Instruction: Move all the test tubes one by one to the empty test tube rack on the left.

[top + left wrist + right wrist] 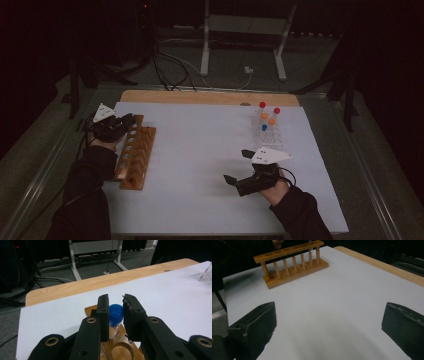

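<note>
The clear plastic tube with a blue screw cap [116,315] stands upright between the pads of the left tongs [115,312], which are clenched on it just below the cap. Its lower end goes down behind the near jaw toward the far end of the wooden test-tube rack with a row of round holes [117,350]; whether it already sits in a hole cannot be told, since the jaws cover that spot. In the high view the tube itself is lost under the dark left tongs [114,125], which hang over the rack's far end [136,155] at the left edge of the white sheet covering the bench [200,150]. The right gripper view shows the same rack [292,263] from the side, with a thin pale sliver at its far end that may be the tube, too small to be sure.

The right tongs [239,167] rest near the bench's front right, released, with bare white sheet between their wide-set jaws [327,322]. Beyond them a clear plastic tube holder [267,131] carries several tubes with red, orange and blue caps; its outline is faint against the sheet, and the exact count is hard to make out.
</note>
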### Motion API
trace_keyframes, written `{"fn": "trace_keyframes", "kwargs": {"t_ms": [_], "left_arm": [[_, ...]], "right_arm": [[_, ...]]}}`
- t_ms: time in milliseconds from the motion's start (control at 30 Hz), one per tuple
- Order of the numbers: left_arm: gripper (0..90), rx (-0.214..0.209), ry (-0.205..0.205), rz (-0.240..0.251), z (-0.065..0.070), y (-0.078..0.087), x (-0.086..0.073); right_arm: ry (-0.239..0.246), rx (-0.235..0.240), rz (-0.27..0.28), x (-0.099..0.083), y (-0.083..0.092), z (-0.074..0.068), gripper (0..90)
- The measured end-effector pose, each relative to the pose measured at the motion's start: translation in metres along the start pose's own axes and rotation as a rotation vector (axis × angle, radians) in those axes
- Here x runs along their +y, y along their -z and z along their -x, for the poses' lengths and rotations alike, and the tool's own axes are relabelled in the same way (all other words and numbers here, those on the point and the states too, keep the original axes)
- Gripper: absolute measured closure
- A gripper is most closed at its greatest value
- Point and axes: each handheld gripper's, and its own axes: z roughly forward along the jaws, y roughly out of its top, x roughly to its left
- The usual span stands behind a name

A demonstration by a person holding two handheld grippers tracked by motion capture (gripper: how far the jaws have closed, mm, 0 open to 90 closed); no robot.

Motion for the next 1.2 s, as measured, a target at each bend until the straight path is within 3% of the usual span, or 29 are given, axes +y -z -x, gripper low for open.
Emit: {"fn": "trace_keyframes", "kwargs": {"t_ms": [133, 167, 233, 300, 400, 467, 700, 900, 1000, 1200], "left_arm": [[75.4, -0.023, -0.001, -0.016, -0.002, 0.001, 0.001], [74.5, -0.012, -0.005, -0.016, -0.002, 0.002, 0.002], [63.3, -0.023, 0.009, -0.001, -0.002, 0.007, 0.005], [51.9, -0.028, 0.013, 0.011, -0.001, 0.014, 0.010], [36.3, -0.067, 0.026, 0.040, 0.004, 0.027, 0.016], [28.1, -0.087, 0.009, 0.054, 0.011, 0.036, 0.019], [3.2, -0.227, -0.006, 0.072, 0.040, 0.061, 0.020], [1.6, -0.318, -0.033, 0.076, 0.070, 0.073, 0.013], [1.6, -0.349, -0.049, 0.082, 0.084, 0.076, 0.007], [1.6, -0.410, -0.070, 0.069, 0.108, 0.078, -0.007]], "right_arm": [[-0.009, 0.019, 0.016, 0.002, 0.003, 0.003, 0.0], [-0.009, 0.026, 0.019, 0.004, 0.004, 0.005, 0.0], [-0.013, 0.025, 0.007, 0.007, 0.008, 0.006, 0.0], [0.004, -0.009, 0.005, 0.011, 0.013, 0.009, 0.0], [-0.021, -0.037, 0.034, 0.016, 0.024, 0.015, 0.0], [-0.010, -0.083, 0.050, 0.020, 0.032, 0.020, 0.5], [-0.029, -0.192, 0.077, 0.027, 0.057, 0.045, 5.3], [-0.070, -0.278, 0.067, 0.021, 0.063, 0.067, 9.2], [-0.097, -0.298, 0.046, 0.015, 0.060, 0.077, 11.9], [-0.130, -0.329, -0.028, -0.001, 0.046, 0.094, 26.8]]}}
